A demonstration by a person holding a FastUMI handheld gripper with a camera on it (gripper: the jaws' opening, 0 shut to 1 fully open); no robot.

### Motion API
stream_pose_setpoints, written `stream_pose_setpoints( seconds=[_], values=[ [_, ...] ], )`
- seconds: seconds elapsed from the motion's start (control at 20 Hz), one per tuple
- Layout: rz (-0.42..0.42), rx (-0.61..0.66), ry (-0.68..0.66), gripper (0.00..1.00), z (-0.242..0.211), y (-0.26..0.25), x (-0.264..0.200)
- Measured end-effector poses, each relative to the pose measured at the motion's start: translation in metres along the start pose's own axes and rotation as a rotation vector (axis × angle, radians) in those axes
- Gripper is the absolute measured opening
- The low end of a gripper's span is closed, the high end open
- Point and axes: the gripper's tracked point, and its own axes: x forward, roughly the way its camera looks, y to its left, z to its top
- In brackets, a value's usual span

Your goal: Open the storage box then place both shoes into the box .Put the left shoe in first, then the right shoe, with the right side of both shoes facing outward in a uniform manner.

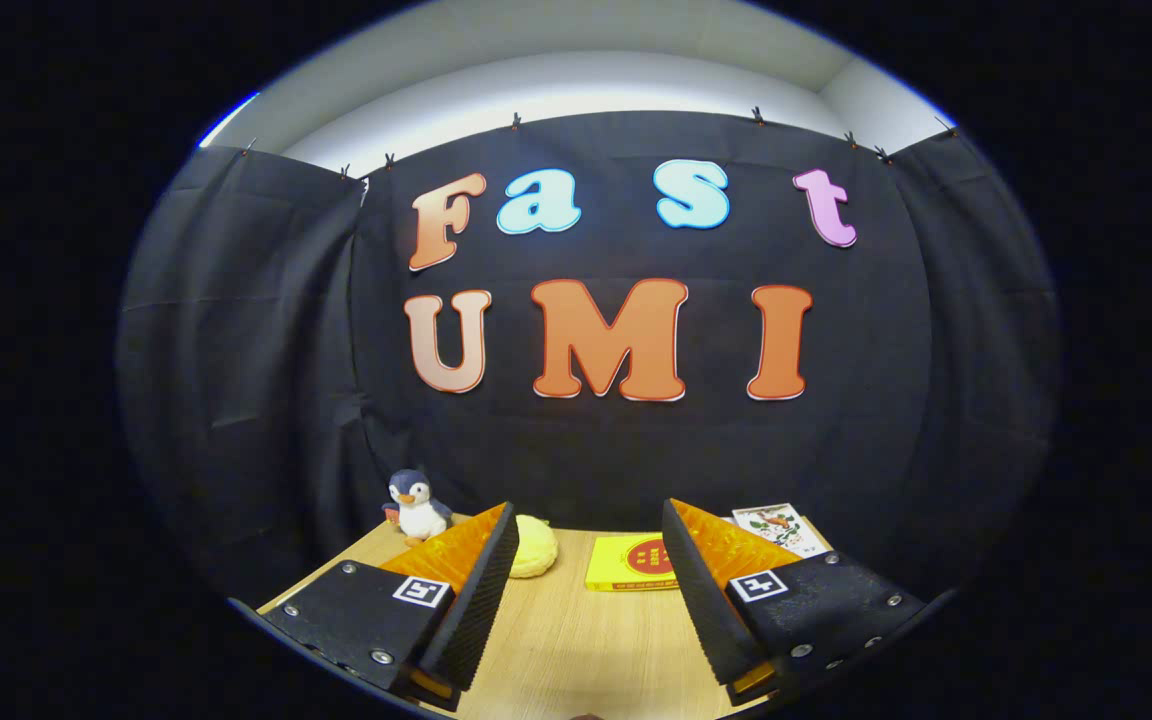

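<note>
The gripper (pixel 588 590) hung above a light wooden tabletop (pixel 586 650) with fine straight grain, its two fingers spread wide apart and pinching nothing, bare table showing in the gap between them. Each finger (pixel 481 600) looked like a flat wedge with a ribbed, grooved inner face, and each carried a small square black-and-white marker tag (pixel 422 590) on its upper side, with round screw heads set in the flat plates behind. Beyond the fingers, near the far table edge, a small plush penguin (pixel 417 507) with dark blue-grey back, white belly and orange beak sat upright, left of the left finger. Just past that finger's tip lay a soft rounded pale yellow lump (pixel 534 546), fabric-like; what it was could not be told. Ahead of the gap, closer to the right finger, a flat yellow rectangular box (pixel 628 564) with a red round print lay flat on the wood. Behind the right finger a white card (pixel 778 526) with a floral print lay tilted. Creased black cloth (pixel 236 400) closed the background. Storage box and shoes could not be located.
</note>
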Motion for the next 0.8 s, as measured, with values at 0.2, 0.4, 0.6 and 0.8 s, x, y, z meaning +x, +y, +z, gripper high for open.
stream_pose_setpoints(
  seconds=[0.2, 0.4, 0.6, 0.8],
  values=[
    [-0.031, -0.036, -0.104, 0.89, 0.026, -0.021, -0.002],
    [-0.067, -0.063, -0.197, 0.89, 0.045, -0.035, -0.005],
    [-0.073, -0.06, -0.237, 0.89, 0.052, -0.035, -0.003],
    [-0.072, -0.073, -0.237, 0.89, 0.052, -0.035, -0.005]
  ],
)
